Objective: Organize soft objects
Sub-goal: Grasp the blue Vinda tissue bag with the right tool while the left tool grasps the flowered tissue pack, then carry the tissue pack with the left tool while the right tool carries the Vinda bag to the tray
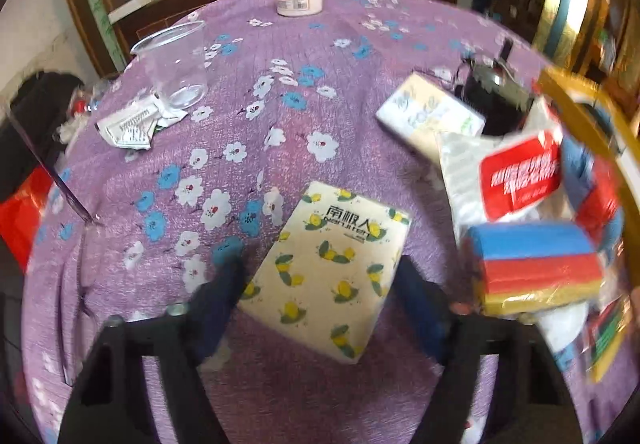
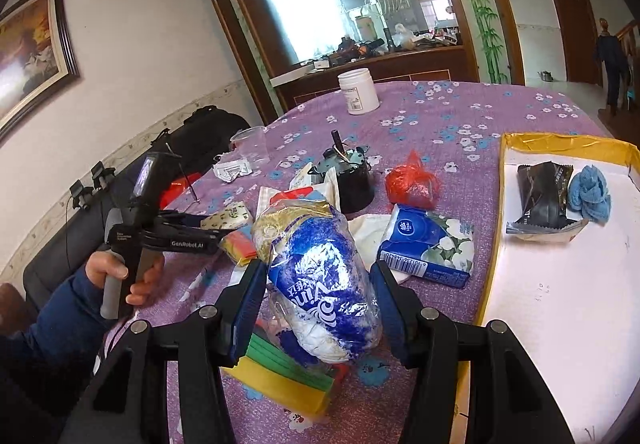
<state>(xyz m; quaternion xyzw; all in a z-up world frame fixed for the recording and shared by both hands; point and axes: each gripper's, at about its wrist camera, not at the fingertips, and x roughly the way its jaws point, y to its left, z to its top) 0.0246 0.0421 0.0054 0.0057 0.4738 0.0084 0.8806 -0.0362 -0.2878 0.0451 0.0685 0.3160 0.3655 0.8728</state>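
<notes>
A cream tissue pack with lemon print (image 1: 332,268) lies on the purple flowered tablecloth (image 1: 248,55). My left gripper (image 1: 320,264) straddles it, and both fingers touch its long edges. In the right wrist view the same left gripper (image 2: 228,232) reaches in from the left, held by a hand (image 2: 120,276). My right gripper (image 2: 318,272) is shut on a blue and white plastic-wrapped tissue bag (image 2: 324,284), held above a yellow and green sponge pack (image 2: 288,372). A striped sponge block (image 1: 536,264) and a red-labelled pack (image 1: 520,175) lie to the right of the lemon pack.
A white tray with a yellow rim (image 2: 560,304) at the right holds a black packet (image 2: 540,195) and a blue cloth (image 2: 592,195). A blue tissue pack (image 2: 428,248), a red bag (image 2: 412,183), a black motor (image 2: 352,179), a white jar (image 2: 358,89) and a clear cup (image 2: 250,141) stand about.
</notes>
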